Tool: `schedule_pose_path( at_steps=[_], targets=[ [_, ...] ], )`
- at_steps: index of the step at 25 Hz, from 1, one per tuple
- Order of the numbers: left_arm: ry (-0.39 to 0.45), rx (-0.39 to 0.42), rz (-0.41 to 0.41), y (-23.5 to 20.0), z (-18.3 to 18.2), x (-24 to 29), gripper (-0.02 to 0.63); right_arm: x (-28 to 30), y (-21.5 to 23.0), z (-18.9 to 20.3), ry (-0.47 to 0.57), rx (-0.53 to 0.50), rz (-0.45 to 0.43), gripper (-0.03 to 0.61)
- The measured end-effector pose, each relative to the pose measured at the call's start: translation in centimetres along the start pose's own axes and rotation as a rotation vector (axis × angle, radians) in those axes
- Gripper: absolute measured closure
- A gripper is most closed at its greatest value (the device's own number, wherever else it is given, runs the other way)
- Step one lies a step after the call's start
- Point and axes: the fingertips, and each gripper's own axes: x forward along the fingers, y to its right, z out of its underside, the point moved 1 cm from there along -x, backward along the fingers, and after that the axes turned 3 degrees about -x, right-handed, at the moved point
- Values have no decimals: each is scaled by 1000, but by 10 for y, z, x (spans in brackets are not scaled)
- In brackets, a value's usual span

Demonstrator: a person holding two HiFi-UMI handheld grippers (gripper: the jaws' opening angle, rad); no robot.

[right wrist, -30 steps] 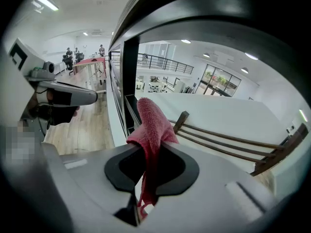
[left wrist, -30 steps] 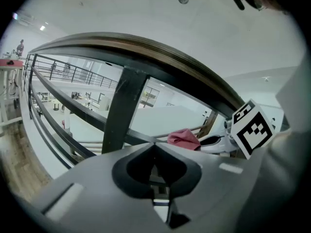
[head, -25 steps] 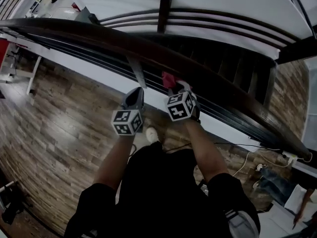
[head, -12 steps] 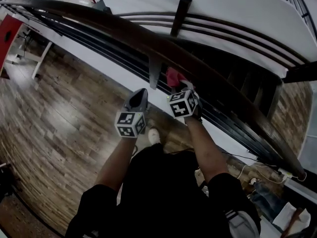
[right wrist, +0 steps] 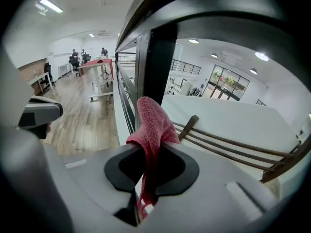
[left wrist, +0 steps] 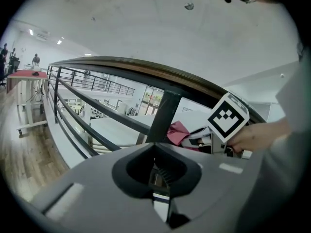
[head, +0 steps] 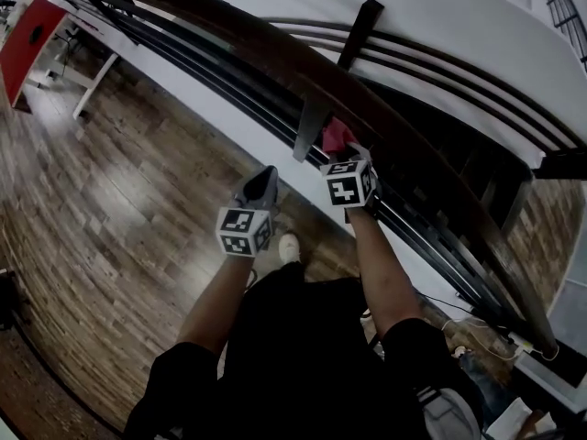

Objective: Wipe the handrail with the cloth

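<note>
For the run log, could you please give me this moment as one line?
right hand-held gripper: shut on red cloth, cloth at handrail | left hand-held gripper: shut, empty, off the rail

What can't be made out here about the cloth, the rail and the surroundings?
- Contact between cloth and handrail: in the head view the right gripper covers it. In the right gripper view the cloth stands before a post and the rail is only a dark band above.
- Rail ends: cut off by the head view's edges.
- Dirt on the rail: too dark in every view.
- People far off: too small in the right gripper view.
</note>
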Motion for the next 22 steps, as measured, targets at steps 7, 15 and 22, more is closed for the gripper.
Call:
schedule_pose_path(
  at_steps=[7,15,22],
  targets=[
    [16,-6,-24,-7,5,-18,614,-24,-38,-13,171,88,-250,538],
    [75,32,91,38,0,-8,614,-128,-26,3,488,172,-279,538],
    [48,144,293,151,21,1,614,-211,16,85,573,141,-224,538]
  ],
)
